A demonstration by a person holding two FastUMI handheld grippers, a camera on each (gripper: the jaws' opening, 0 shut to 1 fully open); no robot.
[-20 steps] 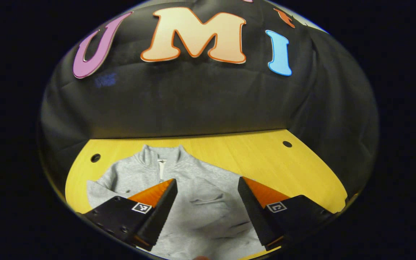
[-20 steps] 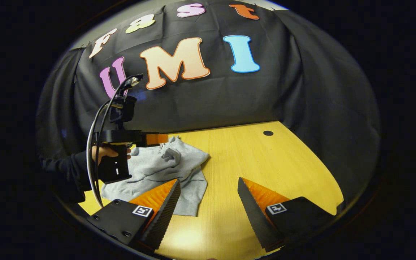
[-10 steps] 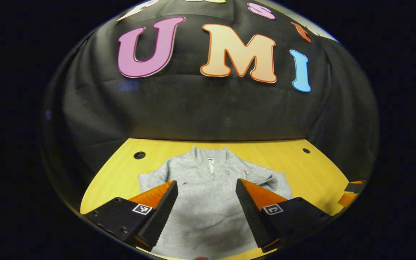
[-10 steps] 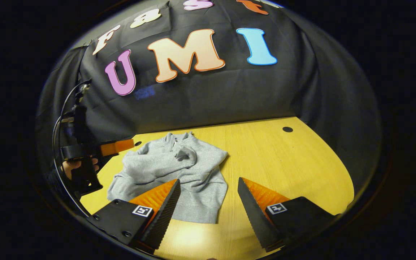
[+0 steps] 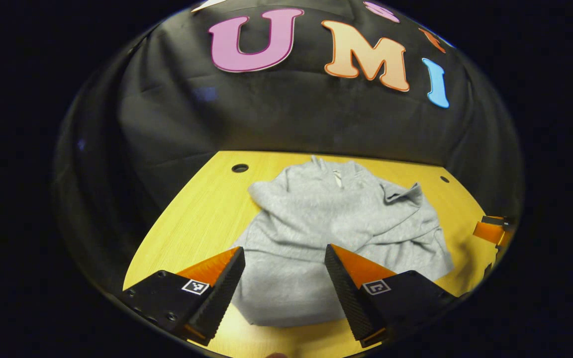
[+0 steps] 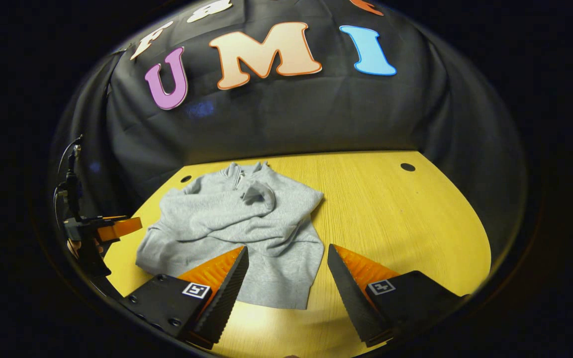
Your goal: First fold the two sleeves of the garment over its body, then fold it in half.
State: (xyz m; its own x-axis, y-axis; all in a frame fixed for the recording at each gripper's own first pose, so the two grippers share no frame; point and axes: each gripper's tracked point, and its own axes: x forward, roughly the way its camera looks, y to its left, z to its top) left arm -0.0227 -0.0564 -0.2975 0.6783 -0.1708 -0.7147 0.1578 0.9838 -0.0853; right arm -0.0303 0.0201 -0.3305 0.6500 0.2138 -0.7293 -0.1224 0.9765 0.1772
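grey sweatshirt (image 5: 336,233) flat on the yellow table (image 5: 202,214), both sleeves folded across the body, collar toward the wall. left gripper (image 5: 284,278) wide open, empty, above the hem. right gripper (image 6: 286,281) wide open, empty, above the hem's right corner. right gripper view also shows the left gripper at far left; left gripper view catches the right gripper at the right edge.

Wide bare stretch of table (image 6: 391,209) right of the grey zip-neck sweatshirt (image 6: 237,223), open up to the black cloth wall (image 6: 316,119) at the back. Bare strip too along the sweatshirt's left side in the left gripper view, narrowing toward the wall. Both pairs of tongs, left (image 5: 284,268) and right (image 6: 286,268), parted and held above the near hem with nothing between the fingers.
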